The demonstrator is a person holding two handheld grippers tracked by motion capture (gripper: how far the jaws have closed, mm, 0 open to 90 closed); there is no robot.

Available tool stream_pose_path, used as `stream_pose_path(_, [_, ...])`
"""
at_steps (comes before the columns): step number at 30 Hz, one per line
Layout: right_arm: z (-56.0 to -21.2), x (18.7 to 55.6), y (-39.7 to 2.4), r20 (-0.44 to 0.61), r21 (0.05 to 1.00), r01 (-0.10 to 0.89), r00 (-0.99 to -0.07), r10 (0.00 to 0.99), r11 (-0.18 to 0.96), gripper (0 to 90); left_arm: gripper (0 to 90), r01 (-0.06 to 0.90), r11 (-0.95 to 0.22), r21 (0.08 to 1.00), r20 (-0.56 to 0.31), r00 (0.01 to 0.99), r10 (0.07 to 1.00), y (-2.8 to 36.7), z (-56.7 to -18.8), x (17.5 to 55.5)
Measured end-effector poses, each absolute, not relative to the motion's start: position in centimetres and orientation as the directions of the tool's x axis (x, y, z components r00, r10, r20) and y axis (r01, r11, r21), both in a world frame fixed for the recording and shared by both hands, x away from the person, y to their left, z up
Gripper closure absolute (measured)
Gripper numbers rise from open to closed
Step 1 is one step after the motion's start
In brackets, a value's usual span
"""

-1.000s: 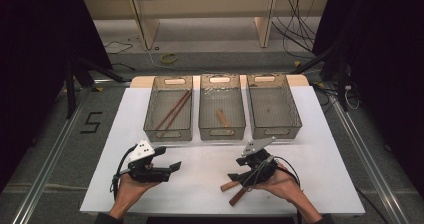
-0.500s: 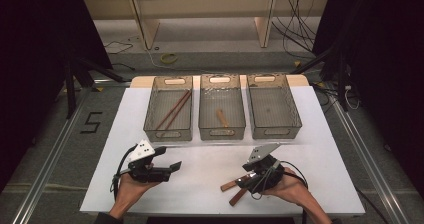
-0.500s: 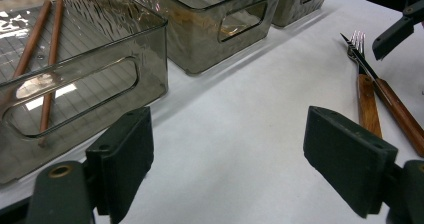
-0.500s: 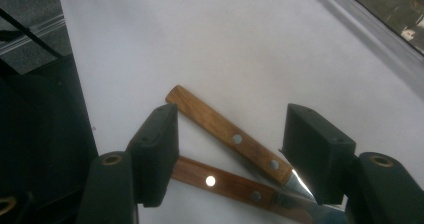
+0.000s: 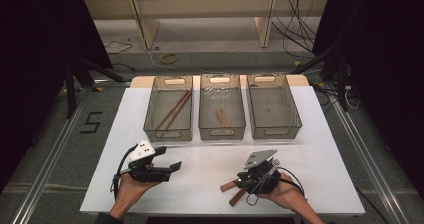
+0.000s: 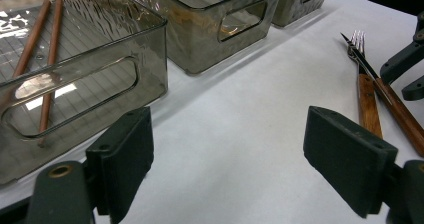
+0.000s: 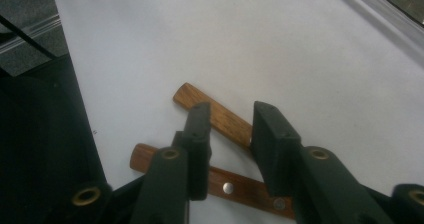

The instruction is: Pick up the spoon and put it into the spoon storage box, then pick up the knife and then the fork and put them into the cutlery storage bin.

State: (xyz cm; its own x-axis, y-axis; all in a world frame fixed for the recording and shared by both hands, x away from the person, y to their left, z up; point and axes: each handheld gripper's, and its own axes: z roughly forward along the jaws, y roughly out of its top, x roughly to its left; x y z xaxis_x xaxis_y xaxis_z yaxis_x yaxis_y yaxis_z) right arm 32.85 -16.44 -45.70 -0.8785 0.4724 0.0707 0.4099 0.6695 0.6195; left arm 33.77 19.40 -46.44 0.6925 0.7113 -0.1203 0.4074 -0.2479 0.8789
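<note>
Two wooden-handled utensils on white table point(image 5: 320, 134), front-right part, near the person's edge: a fork point(image 6: 367, 91) and a knife point(image 6: 395, 106), lying side by side, handles crossing at the ends. In right gripper view, upper handle point(image 7: 220, 116) passes between the two black jaws; lower handle point(image 7: 240, 186), w/ metal rivets, lies under them.

Right gripper point(image 5: 252, 180), held in right hand point(image 5: 285, 194), down on the handles. Jaws have just been closing, upper handle between them; gap narrow, but cannot tell if pads already press on the wood.

Left gripper point(image 5: 172, 168) in left hand point(image 5: 131, 190), front-left of table, well apart from the utensils. Jaws wide, released, nothing between, only bare table surface below in left gripper view.

Three clear bins in a row at far side of table: left bin point(image 5: 168, 132) w/ two chopsticks point(image 5: 172, 111) lying diagonal, middle bin point(image 5: 222, 132) w/ one small wooden piece point(image 5: 222, 117), right bin point(image 5: 274, 130) just beside it.
</note>
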Motion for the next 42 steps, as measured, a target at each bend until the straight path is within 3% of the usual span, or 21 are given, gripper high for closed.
stream_pose_path(5, [-46.1, 32.7, -16.0, 0.081, 0.621, 0.427, -0.869, 0.488, 0.657, 79.8, 19.5, 0.41, -0.244, 0.879, -0.123, 0.69, 0.714, 19.4, -46.5, 33.9])
stream_pose_path(11, [-46.7, 32.1, -15.1, 0.089, 0.608, 0.414, -0.883, 0.461, 0.677, 84.7, 19.5, 0.41, -0.249, 0.877, -0.121, 0.692, 0.712, 19.3, -46.5, 33.9])
stream_pose_path(29, [-48.1, 31.2, -13.8, 0.112, 0.558, 0.412, -0.897, 0.427, 0.72, 89.6, 19.5, 0.411, -0.251, 0.876, -0.122, 0.694, 0.71, 19.2, -46.5, 34.0])
stream_pose_path(42, [-47.9, 30.8, -16.2, 0.136, 0.528, 0.44, -0.888, 0.439, 0.726, 90.0, 19.5, 0.411, -0.251, 0.876, -0.122, 0.694, 0.71, 19.2, -46.5, 33.9])
